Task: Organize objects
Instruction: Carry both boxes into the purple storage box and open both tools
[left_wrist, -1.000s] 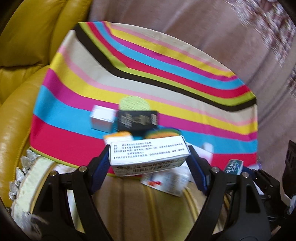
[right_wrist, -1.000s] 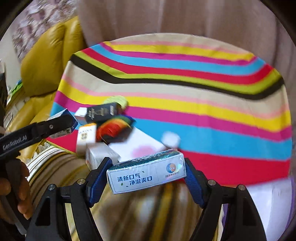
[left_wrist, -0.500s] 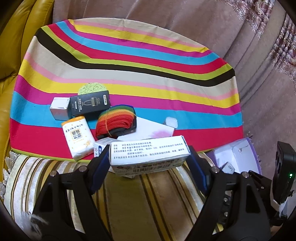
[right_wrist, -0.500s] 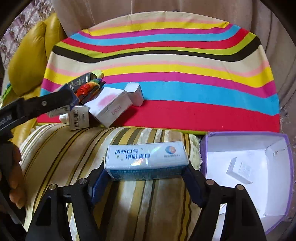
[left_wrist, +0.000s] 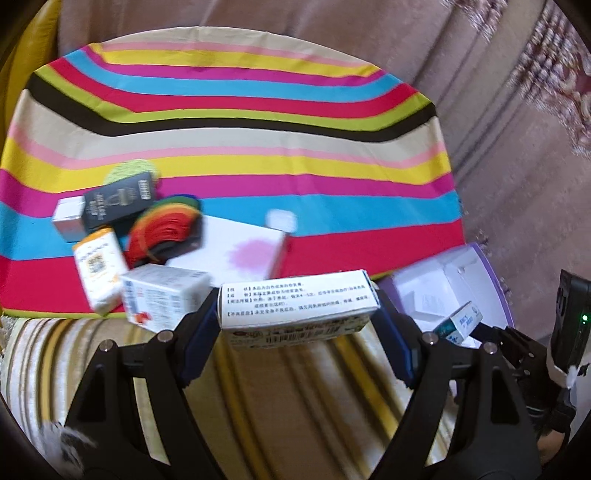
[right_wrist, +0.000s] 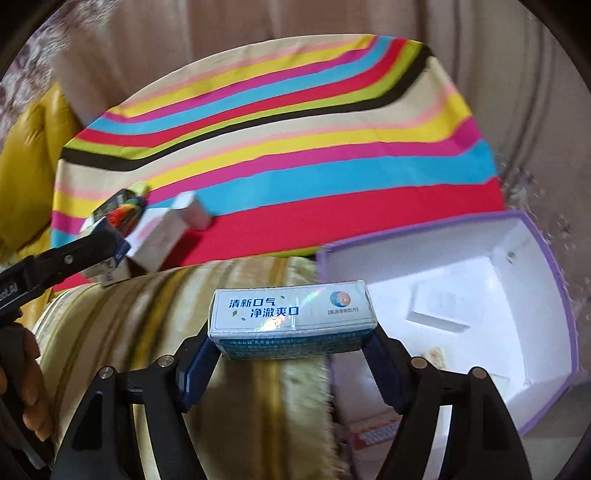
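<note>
My left gripper (left_wrist: 297, 325) is shut on a white medicine box (left_wrist: 297, 301) with black print, held lengthwise above the striped sofa arm. In my right gripper (right_wrist: 291, 345), also shut, sits a blue-and-white toothpaste-style box (right_wrist: 291, 312), just left of a purple-rimmed white box (right_wrist: 480, 295). That purple box (left_wrist: 454, 291) also shows at the right of the left wrist view, with the right gripper's carton (left_wrist: 460, 323) over it. A few small cartons lie inside the purple box.
On the rainbow-striped cloth (left_wrist: 229, 122) lies a cluster: a black box (left_wrist: 118, 201), a small silver box (left_wrist: 68, 219), an orange-white carton (left_wrist: 98, 269), a rainbow strap roll (left_wrist: 164, 229), a white box with a pink blot (left_wrist: 240, 251). Yellow leather cushion (right_wrist: 26, 155) at the left.
Both grippers carried their boxes to the right, away from the cluster; the purple box has come into view and now lies close by the right gripper's box.
</note>
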